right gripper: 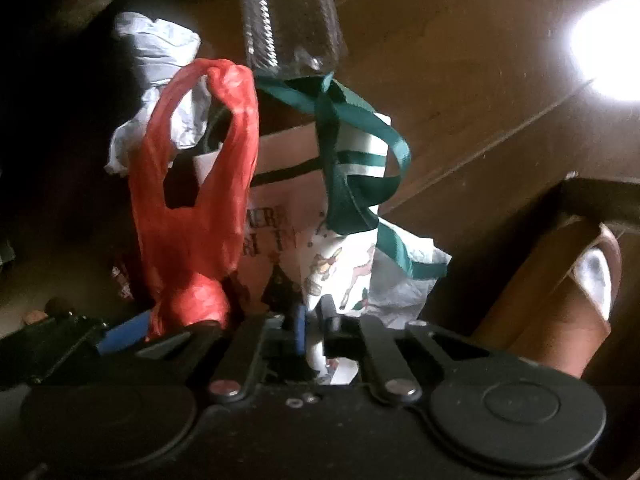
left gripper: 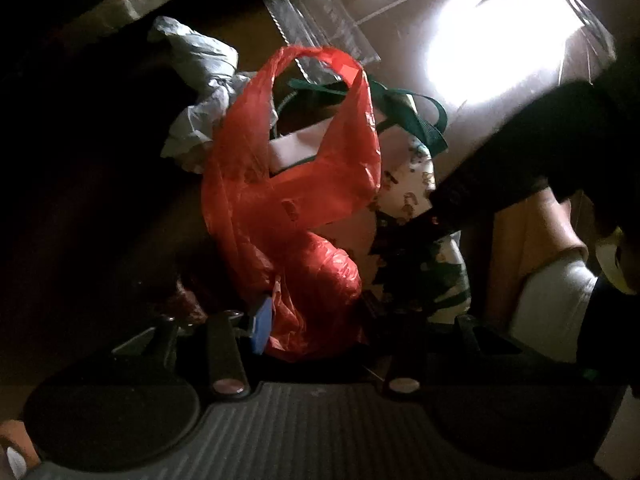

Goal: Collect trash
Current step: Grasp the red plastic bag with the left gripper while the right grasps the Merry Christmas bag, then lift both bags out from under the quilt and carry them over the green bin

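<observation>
A red plastic bag [left gripper: 288,208] hangs or lies in front of my left gripper [left gripper: 312,332]; its lower bunched part sits between the blue-padded fingers [left gripper: 262,326], which look closed on it. In the right wrist view the red bag [right gripper: 196,200] is at the left, held by the other gripper. My right gripper [right gripper: 316,324] is shut on the edge of a white printed gift bag [right gripper: 344,276] with green ribbon handles [right gripper: 352,132]. A brown paper bag [right gripper: 280,184] lies behind. The gift bag also shows in the left wrist view [left gripper: 412,184].
A crumpled white plastic bag [left gripper: 200,92] and a clear plastic container [left gripper: 320,20] lie beyond on the brown floor [right gripper: 460,60]. The person's leg and white sock [right gripper: 592,276] are at the right. A bright glare patch [left gripper: 500,32] lights the floor. Dark furniture edge at upper left.
</observation>
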